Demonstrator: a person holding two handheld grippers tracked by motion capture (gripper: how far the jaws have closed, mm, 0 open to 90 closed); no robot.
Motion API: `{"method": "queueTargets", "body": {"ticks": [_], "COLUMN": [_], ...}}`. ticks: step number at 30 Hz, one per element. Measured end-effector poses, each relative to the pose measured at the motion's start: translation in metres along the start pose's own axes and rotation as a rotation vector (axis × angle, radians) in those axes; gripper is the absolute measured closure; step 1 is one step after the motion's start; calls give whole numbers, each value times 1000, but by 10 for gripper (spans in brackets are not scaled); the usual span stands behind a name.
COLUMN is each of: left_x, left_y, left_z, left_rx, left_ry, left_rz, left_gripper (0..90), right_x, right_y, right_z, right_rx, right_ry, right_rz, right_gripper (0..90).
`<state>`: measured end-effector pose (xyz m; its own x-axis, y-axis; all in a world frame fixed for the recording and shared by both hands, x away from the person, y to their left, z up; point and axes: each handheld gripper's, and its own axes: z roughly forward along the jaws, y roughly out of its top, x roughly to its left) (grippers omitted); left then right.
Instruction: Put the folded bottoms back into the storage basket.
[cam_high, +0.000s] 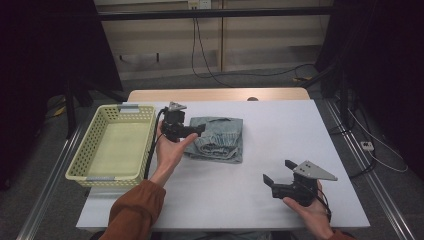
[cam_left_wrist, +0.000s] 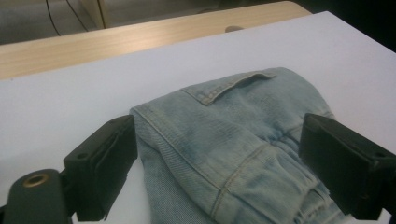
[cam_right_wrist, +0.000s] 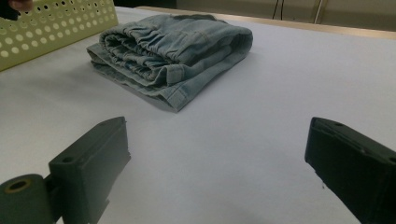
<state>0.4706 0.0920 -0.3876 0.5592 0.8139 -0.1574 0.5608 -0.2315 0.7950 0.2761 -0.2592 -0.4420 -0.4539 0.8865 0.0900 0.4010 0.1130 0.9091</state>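
A folded pair of light blue jeans (cam_high: 222, 139) lies left of the middle of the white table (cam_high: 280, 135). My left gripper (cam_high: 199, 131) is at the jeans' left edge and points to the right. In the left gripper view its jaws (cam_left_wrist: 219, 126) stand wide apart, one on each side of the folded denim (cam_left_wrist: 233, 102), with a small gap showing beside the left jaw. Near the front right of the table, my right gripper (cam_high: 278, 171) is open. It has nothing between its jaws (cam_right_wrist: 217, 123) and faces the jeans (cam_right_wrist: 177, 46) from a distance.
A pale yellow perforated basket (cam_high: 80, 165) stands at the table's left edge, beside the jeans, and its wall (cam_right_wrist: 56, 23) is also in the right gripper view. A wooden strip (cam_high: 220, 95) borders the table's far side. Cables lie on the floor behind.
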Motion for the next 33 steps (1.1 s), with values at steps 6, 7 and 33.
{"method": "queueTargets", "body": {"ticks": [6, 7, 33], "left_x": [6, 6, 32], "left_y": [3, 4, -20], "left_z": [20, 24, 73], "left_rx": [22, 35, 274], "left_ry": [33, 33, 93], "left_rz": [-13, -9, -121], "left_gripper": [121, 128, 121], "right_x": [-1, -1, -1], "right_y": [0, 0, -1], "right_z": [1, 1, 3], "right_rx": [0, 1, 17], "right_ry": [9, 8, 26], "right_rz": [0, 1, 0], "right_gripper": [62, 62, 70]}}
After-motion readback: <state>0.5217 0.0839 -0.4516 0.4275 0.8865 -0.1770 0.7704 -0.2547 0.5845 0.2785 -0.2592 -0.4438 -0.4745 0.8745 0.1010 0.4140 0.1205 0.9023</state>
